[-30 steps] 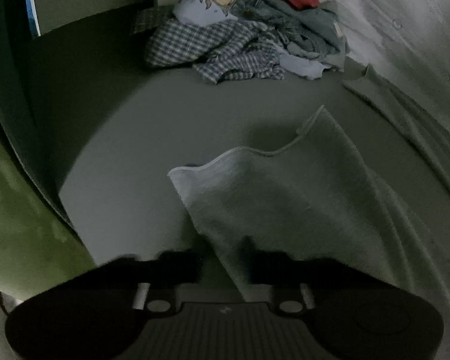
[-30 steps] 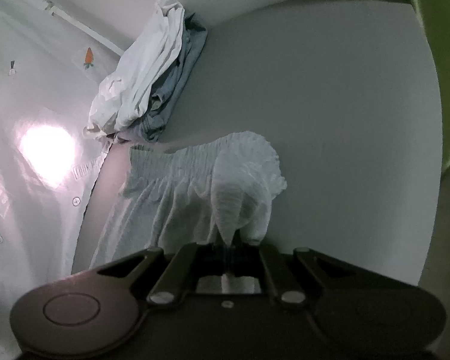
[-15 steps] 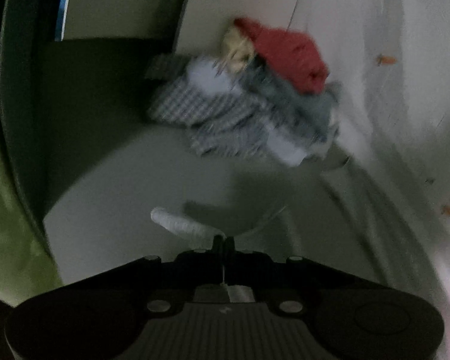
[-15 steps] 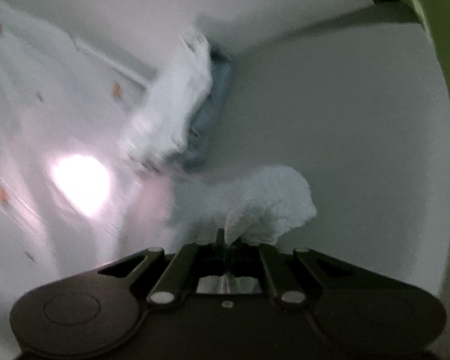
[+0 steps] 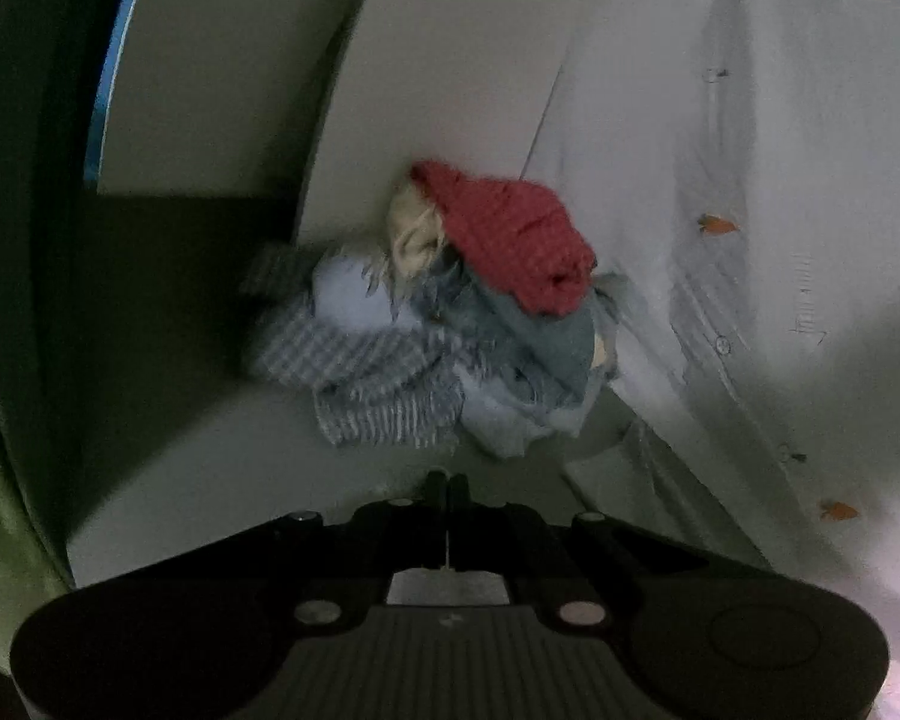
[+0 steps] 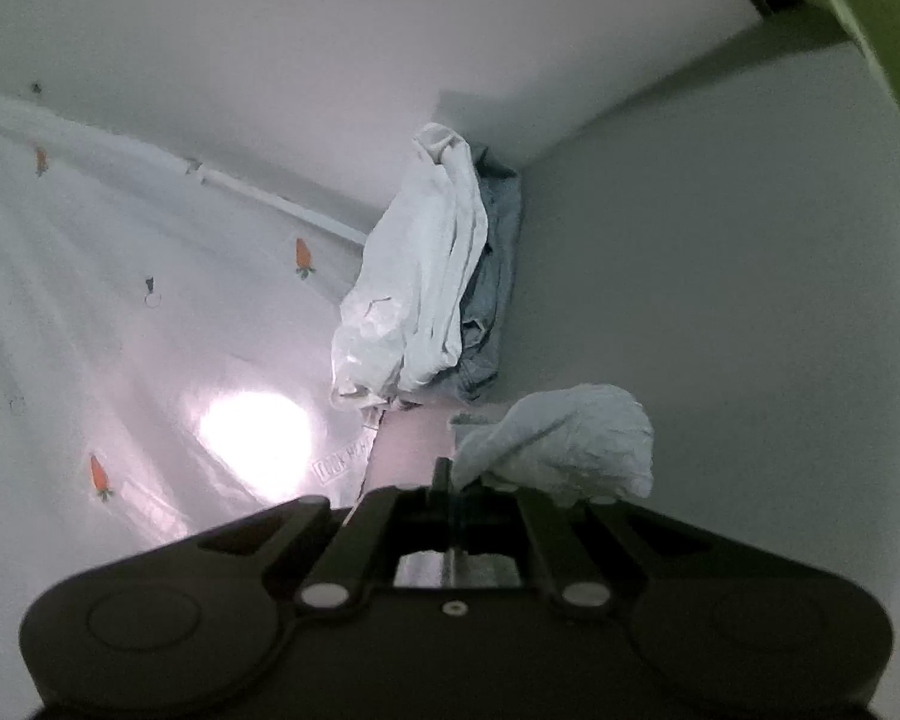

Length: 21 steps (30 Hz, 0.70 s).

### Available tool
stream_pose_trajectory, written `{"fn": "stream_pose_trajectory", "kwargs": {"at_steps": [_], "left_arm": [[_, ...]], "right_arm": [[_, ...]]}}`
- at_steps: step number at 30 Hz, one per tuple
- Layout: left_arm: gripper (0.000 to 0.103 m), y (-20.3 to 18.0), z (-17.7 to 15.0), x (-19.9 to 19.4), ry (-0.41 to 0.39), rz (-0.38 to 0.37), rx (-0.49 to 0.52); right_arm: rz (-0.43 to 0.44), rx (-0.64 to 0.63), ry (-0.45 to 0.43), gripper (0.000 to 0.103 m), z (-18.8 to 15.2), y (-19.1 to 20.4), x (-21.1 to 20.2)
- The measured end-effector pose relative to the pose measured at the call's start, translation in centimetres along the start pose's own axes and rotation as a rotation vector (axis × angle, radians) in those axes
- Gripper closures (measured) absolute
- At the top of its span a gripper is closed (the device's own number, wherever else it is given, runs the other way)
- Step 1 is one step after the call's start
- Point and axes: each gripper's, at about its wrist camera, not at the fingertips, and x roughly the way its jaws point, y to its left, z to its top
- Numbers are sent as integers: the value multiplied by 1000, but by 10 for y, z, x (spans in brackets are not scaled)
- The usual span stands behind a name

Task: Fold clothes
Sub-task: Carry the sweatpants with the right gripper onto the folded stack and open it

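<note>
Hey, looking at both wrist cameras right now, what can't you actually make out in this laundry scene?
- Left wrist view: whether the shut left gripper holds cloth; its own dark body hides anything below the tips.
- Left wrist view: the separate garments in the blurred pile under the red knitted garment.
- Right wrist view: most of the pale crinkled garment pinched by the right gripper; it hangs below the gripper body.
- Right wrist view: the white curtain where glare washes it out.

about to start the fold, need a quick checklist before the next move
1. Right tongs shut on the white garment: ok.
2. Left tongs shut: ok.
3. Cloth in the left tongs: cannot tell, none shows past the tips.
4. Garment spread flat: not ok, it is bunched at the right tongs.
5. Table bare beside the garment: ok.
6. Clothes pile apart from the left tongs: ok.
</note>
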Motion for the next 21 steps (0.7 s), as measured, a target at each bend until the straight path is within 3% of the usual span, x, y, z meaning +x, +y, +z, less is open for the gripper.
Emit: {"fn": "stream_pose_trajectory", "kwargs": {"at_steps": [2,6,11,14,21], "left_arm": [[103,-2,2,6,19,26,-34],[103,-19,16,7,4,-4,-63],[103,-67,47,38,-32,-36,-37],[103,-100,63,72,-22,-32,-45],[103,-184,68,187,65,10,-11]], "right_arm": [[-87,-67,15,101,-3,10,6],[-5,4,-10,101,-2,21,3],[-33,-119,-11,101,1,68,34],[-56,-164,-9,101,-2,94,62],[-136,-84,4,101,-14,120,151]]}}
